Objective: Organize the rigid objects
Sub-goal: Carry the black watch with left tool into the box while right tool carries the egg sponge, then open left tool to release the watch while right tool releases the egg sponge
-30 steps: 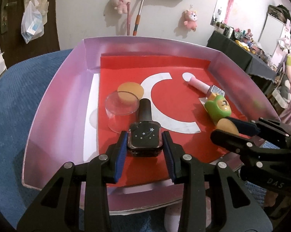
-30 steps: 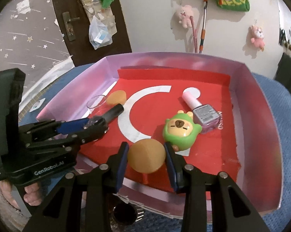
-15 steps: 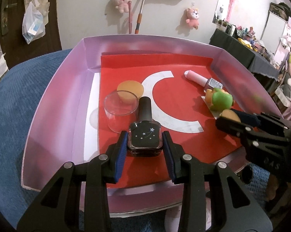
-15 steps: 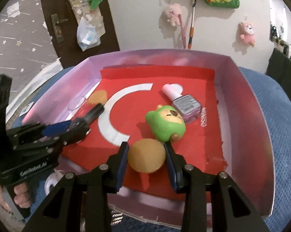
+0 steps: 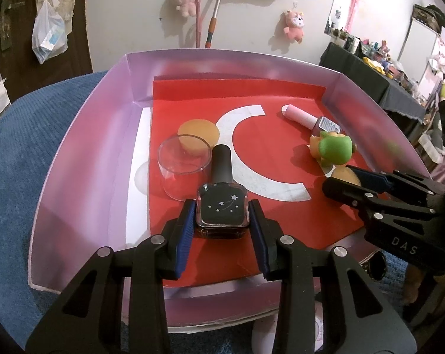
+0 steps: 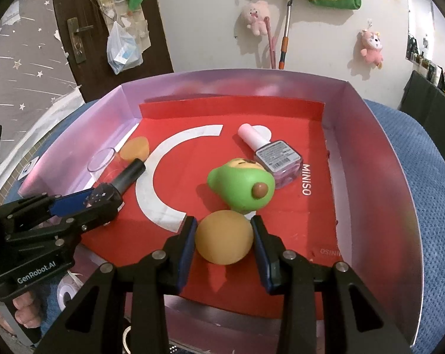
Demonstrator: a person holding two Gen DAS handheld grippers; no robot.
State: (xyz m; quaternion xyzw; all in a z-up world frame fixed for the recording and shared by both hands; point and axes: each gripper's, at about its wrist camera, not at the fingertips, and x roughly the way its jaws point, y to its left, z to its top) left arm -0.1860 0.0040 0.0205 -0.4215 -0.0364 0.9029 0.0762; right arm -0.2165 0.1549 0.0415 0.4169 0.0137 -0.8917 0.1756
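L gripper (image 5: 222, 215) pinching dark polish bottle (image 5: 222, 206), R gripper (image 6: 223, 240) clamping orange sponge (image 6: 223, 240), over tray (image 6: 367, 135)

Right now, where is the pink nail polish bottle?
The pink nail polish bottle lies on its side on the tray's red liner, toward the far right, touching the green toy just in front of it.

Both views are wrist fisheyes, each looking forward and down along its own fingers, close over the near edge of the pink-walled tray (image 5: 83, 153) (image 6: 379, 153). Left wrist view sits toward the tray's left side, with the right gripper (image 5: 345, 181) entering from its right. Right wrist view sits toward the tray's right, left gripper (image 6: 104, 197) at its left. Shared: red tray floor (image 5: 281, 153) (image 6: 198, 162), back wall with plush toys.
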